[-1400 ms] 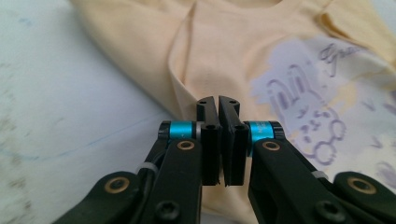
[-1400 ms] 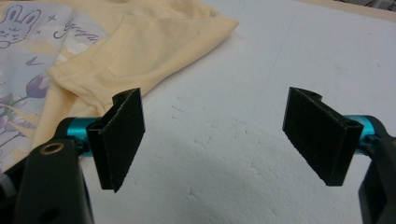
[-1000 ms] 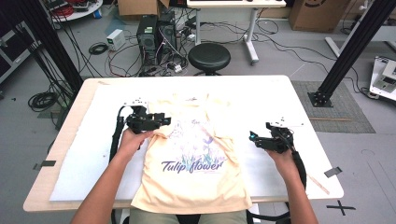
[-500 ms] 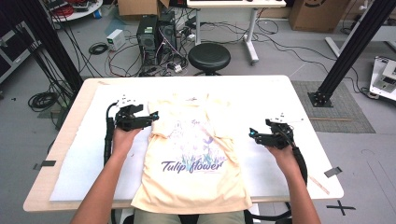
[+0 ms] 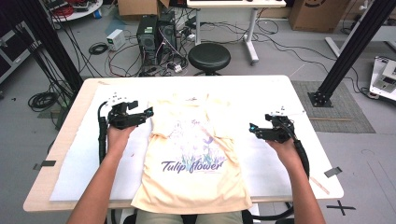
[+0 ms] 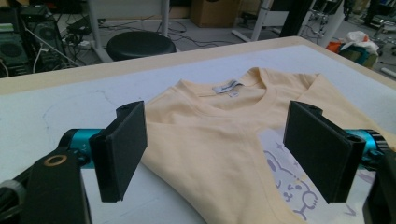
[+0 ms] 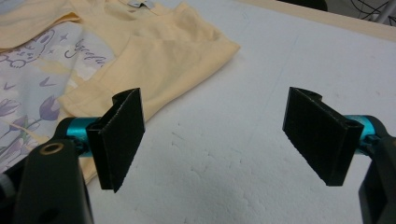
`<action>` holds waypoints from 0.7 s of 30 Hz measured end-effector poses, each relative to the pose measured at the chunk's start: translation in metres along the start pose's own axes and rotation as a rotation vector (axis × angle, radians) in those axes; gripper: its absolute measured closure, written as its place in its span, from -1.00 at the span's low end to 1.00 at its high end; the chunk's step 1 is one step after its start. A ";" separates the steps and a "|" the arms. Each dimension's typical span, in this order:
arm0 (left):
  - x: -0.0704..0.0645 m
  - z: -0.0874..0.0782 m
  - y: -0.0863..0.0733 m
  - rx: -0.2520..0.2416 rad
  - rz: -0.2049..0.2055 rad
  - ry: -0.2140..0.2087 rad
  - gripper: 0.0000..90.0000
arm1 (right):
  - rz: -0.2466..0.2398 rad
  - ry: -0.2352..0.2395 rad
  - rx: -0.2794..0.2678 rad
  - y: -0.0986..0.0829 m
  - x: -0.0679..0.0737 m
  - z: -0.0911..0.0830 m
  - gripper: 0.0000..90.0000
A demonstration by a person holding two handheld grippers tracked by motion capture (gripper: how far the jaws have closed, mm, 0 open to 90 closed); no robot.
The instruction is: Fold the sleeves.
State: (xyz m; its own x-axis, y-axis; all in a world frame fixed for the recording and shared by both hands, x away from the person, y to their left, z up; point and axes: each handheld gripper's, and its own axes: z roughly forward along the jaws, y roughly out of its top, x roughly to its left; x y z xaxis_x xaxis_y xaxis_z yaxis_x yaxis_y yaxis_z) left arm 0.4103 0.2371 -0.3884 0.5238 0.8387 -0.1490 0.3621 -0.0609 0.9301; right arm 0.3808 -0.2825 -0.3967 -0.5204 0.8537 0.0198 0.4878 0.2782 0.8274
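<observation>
Item: yellow T-shirt [image 5: 194,154], print side up, at the middle of the table [image 5: 289,93]. Both sleeves folded inward; body not yet folded. Left gripper [image 5: 148,112] and right gripper [image 5: 252,127]: jaws spread wide, empty, flanking the shirt.

A pale yellow T-shirt [image 5: 194,154] is lying flat and face up on the table, collar pointing away from the person, both sleeves folded inward over the chest. Its purple flower print is reading "Tulip flower", and the hem is overhanging the near edge.
</observation>
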 end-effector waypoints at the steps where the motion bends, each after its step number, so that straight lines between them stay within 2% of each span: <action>1: 0.000 0.000 0.000 -0.001 -0.002 -0.005 -0.52 | 0.000 0.000 0.000 0.000 0.000 0.000 -0.53; 9: 0.006 0.002 0.003 0.001 -0.025 -0.016 -0.52 | -0.011 -0.005 0.003 0.009 0.002 0.002 -0.53; 12: 0.006 0.001 0.003 0.004 -0.014 -0.014 -0.52 | -0.015 -0.008 0.003 0.008 0.004 0.002 -0.53; 21: 0.009 0.004 0.002 0.000 -0.014 0.002 -0.52 | -0.015 -0.007 -0.003 0.009 0.003 0.001 -0.53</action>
State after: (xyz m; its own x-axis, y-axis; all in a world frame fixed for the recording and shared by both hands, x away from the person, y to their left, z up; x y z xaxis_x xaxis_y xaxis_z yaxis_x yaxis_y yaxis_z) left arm 0.4189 0.2422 -0.3889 0.5169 0.8406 -0.1617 0.3696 -0.0487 0.9279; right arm 0.3846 -0.2768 -0.3894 -0.5232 0.8522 0.0034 0.4779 0.2901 0.8291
